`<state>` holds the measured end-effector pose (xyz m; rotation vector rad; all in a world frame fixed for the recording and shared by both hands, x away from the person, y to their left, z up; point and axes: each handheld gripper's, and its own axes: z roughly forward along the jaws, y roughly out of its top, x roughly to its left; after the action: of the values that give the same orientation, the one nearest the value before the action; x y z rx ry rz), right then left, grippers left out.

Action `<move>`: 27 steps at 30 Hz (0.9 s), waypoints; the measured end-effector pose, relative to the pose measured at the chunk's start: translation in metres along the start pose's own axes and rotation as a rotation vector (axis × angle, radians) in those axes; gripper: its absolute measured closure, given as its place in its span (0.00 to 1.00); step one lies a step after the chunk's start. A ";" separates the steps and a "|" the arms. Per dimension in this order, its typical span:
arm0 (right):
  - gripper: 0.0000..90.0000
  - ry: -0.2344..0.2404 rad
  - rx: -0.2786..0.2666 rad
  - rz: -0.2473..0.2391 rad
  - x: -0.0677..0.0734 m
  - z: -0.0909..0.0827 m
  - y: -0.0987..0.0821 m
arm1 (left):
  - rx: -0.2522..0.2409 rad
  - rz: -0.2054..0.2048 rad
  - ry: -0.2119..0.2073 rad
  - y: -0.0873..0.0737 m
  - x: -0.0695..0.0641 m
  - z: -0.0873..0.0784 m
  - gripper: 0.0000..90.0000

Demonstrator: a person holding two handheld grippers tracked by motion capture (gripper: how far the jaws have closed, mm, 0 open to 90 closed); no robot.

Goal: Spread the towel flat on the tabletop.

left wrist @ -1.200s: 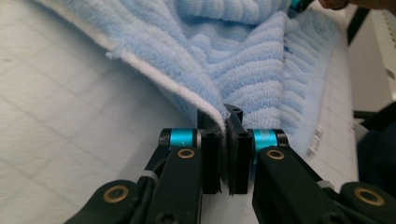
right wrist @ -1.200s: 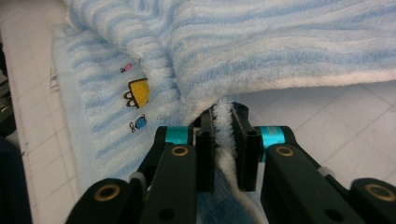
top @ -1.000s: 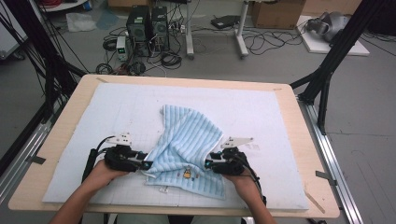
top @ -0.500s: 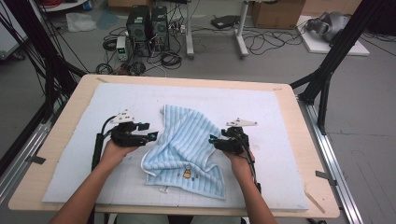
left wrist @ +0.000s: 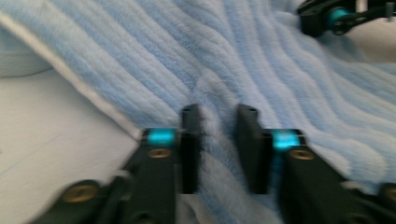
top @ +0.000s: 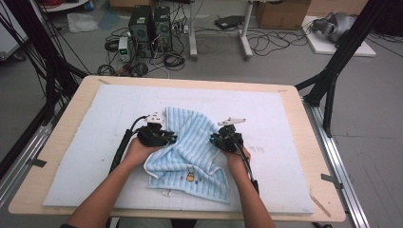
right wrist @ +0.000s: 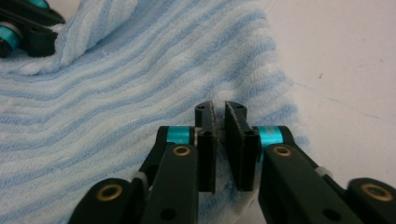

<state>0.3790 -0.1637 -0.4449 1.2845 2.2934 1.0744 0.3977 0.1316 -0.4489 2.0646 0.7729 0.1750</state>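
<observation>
A light blue striped towel lies rumpled on the white mat, with a small embroidered motif near its front edge. My left gripper sits at the towel's left edge. Its jaws have just been closing, and in the left gripper view they pinch a ridge of the towel. My right gripper is at the towel's right edge. Its jaws have just been closing too, and in the right gripper view they stand almost together on the towel's border.
The mat covers a wooden table with bare mat on both sides of the towel. Black frame legs stand at the table's corners. Computer boxes and cables lie on the floor beyond the far edge.
Both hands moved away from the person along the towel's sides, then inward onto its edges. Both sets of jaws went from apart to closed on the cloth.
</observation>
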 end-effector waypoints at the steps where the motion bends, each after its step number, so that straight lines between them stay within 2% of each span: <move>1: 0.94 0.005 -0.001 -0.005 0.000 0.000 0.000 | 0.012 0.013 -0.005 0.001 -0.001 -0.002 0.91; 4: 0.95 0.041 -0.002 0.016 -0.001 -0.003 0.000 | 0.023 0.015 -0.028 0.002 -0.003 -0.009 0.93; 6: 0.95 0.073 -0.012 0.012 0.001 -0.006 -0.001 | 0.006 0.017 -0.038 0.001 -0.006 -0.018 0.93; 12: 0.95 0.169 -0.069 -0.033 0.016 -0.023 -0.002 | -0.048 0.015 -0.071 -0.011 -0.012 -0.045 0.93; 15: 0.95 0.214 -0.058 -0.050 0.024 -0.027 -0.003 | -0.052 0.015 -0.073 -0.021 -0.014 -0.057 0.93; 18: 0.95 0.234 -0.028 -0.071 0.029 -0.026 -0.005 | -0.065 -0.001 -0.080 -0.031 -0.014 -0.067 0.93; 22: 0.95 0.281 0.017 -0.063 0.034 -0.020 -0.011 | -0.066 -0.019 -0.097 -0.044 -0.013 -0.078 0.93; 25: 0.95 0.328 0.025 -0.063 0.039 -0.020 -0.014 | -0.059 -0.015 -0.108 -0.053 -0.015 -0.087 0.94; 27: 0.94 0.376 0.037 -0.068 0.041 -0.021 -0.016 | -0.045 -0.010 -0.112 -0.058 -0.017 -0.093 0.94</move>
<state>0.3347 -0.1449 -0.4386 1.0822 2.6147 1.3508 0.3210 0.2105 -0.4379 2.0096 0.7041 0.0694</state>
